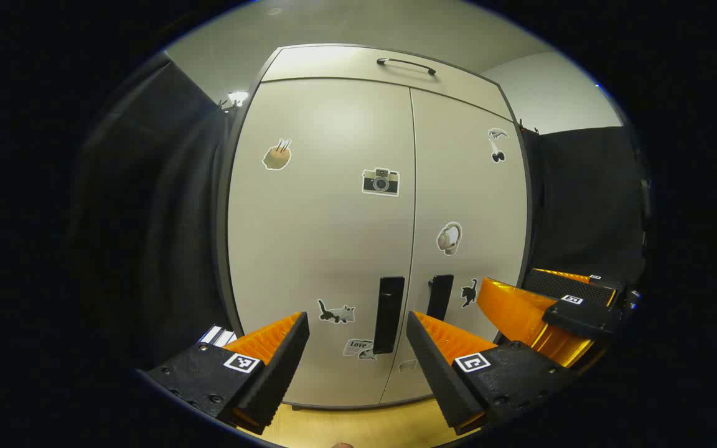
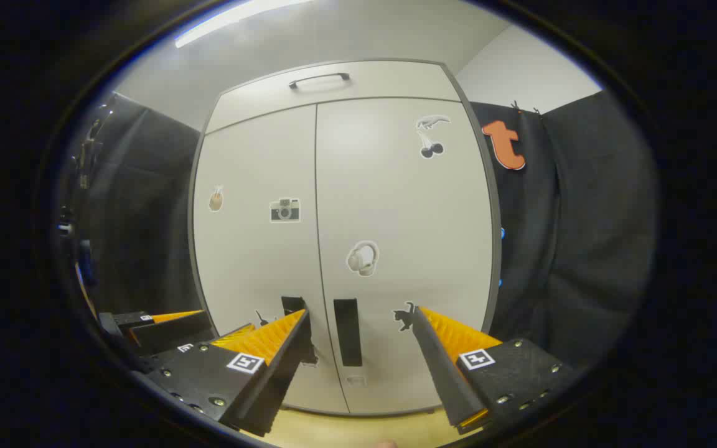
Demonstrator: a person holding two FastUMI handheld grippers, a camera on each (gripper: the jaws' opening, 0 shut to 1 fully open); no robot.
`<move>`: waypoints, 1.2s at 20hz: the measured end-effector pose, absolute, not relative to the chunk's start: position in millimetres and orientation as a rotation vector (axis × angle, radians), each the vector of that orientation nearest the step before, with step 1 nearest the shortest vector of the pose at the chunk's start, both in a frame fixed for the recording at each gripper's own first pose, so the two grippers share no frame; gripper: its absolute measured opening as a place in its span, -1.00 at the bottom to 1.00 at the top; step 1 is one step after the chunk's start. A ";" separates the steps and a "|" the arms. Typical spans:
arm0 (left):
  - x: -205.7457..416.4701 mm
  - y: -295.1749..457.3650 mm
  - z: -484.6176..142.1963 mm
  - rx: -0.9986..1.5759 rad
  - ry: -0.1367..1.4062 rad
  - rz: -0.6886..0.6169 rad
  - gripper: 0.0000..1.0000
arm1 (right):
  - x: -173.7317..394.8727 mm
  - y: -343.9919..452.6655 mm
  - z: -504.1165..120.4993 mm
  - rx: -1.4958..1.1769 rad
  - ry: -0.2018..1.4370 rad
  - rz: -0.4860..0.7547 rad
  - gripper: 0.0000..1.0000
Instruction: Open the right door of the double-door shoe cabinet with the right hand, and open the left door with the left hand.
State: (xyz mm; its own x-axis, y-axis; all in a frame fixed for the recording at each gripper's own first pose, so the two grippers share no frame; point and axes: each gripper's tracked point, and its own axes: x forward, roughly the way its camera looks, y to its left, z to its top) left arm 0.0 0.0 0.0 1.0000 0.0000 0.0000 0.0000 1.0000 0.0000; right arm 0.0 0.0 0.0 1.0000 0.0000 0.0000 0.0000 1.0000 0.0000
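Observation:
A cream double-door shoe cabinet stands ahead with both doors closed. In the left gripper view, the left door [image 1: 321, 218] carries a black vertical handle [image 1: 389, 314], and the right door [image 1: 467, 205] has its own handle [image 1: 439, 297]. My left gripper [image 1: 357, 323] is open, short of the doors, with the left handle showing between its fingers. The right gripper [image 1: 557, 311] shows off to the right. In the right gripper view, my right gripper [image 2: 361, 320] is open, framing the right door's handle [image 2: 347, 331]. The left door's handle [image 2: 293, 305] is partly hidden behind the left finger [image 2: 271, 339].
A flap with a curved black handle [image 1: 406, 65] tops the cabinet. Several stickers dot the doors. Black cloth hangs on both sides [image 1: 159, 205] [image 2: 582, 236]. Light wooden floor [image 1: 358, 426] lies below the cabinet.

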 end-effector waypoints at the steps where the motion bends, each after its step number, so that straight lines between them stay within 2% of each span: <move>1: 1.4 0.0 0.1 0.002 0.001 0.002 0.95 | 1.5 -0.3 -0.2 -0.003 0.003 0.000 0.90; 4: 2.2 0.4 0.6 -0.004 -0.001 0.008 0.96 | 2.7 -0.9 -1.2 -0.009 0.004 -0.003 0.97; 18: -3.4 30.2 7.5 -0.002 -0.018 0.079 0.96 | 32.1 3.5 -19.4 -0.027 0.040 -0.012 0.96; 20: -6.0 38.9 7.2 -0.003 -0.016 0.098 0.95 | 39.4 9.4 -26.3 -0.036 0.052 -0.011 0.70; 21: -6.8 43.9 6.4 -0.004 -0.017 0.108 0.95 | 45.7 11.0 -30.4 -0.043 0.062 -0.015 0.66; 22: -8.2 49.0 6.2 -0.006 -0.016 0.120 0.95 | 51.2 13.3 -35.3 -0.050 0.071 -0.013 0.71; 24: -11.2 60.6 4.3 -0.005 -0.010 0.145 0.96 | 65.0 18.5 -46.3 -0.056 0.094 -0.002 0.46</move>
